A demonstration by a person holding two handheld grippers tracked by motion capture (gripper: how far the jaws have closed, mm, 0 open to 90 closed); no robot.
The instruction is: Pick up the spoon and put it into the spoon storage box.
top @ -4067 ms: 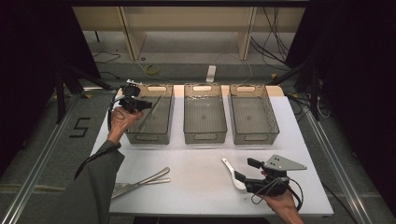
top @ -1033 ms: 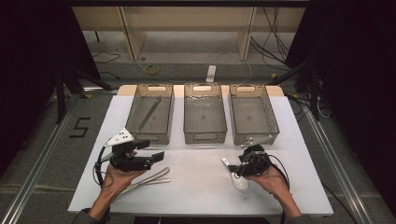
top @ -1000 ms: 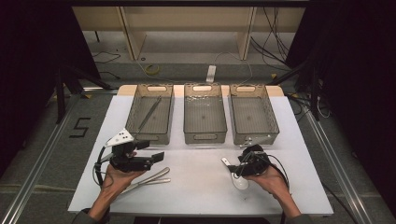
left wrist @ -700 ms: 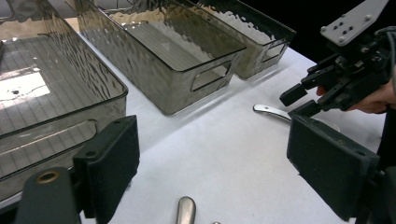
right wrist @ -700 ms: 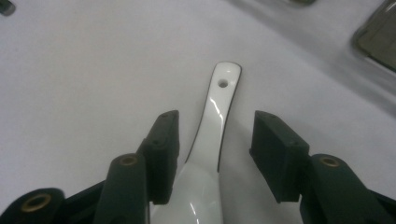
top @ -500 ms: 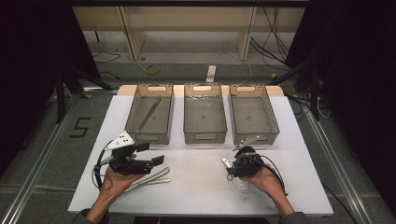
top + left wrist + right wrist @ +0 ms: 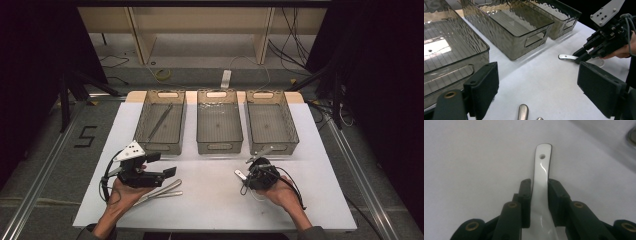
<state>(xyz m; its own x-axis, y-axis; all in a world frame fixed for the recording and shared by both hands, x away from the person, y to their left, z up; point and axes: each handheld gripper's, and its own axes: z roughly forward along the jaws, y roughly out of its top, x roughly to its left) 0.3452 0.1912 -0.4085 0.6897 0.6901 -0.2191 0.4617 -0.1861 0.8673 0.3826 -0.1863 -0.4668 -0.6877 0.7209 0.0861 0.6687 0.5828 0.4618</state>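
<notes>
This looks like a lab for testing. A white counter stands on a grey floor between metal rails. Loose cables lie around, black curtains hang beside it, and a number 5 marks the floor.

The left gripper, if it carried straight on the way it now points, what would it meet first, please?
Probably the right gripper holding the white spoon; bare white table lies before the left gripper until then, though depth is unclear.

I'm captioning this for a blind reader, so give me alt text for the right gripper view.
A white spoon handle with a small hole near its tip runs up between the right gripper's two black jaws, which are closed against its sides. Beneath it lies a plain white table.
</notes>
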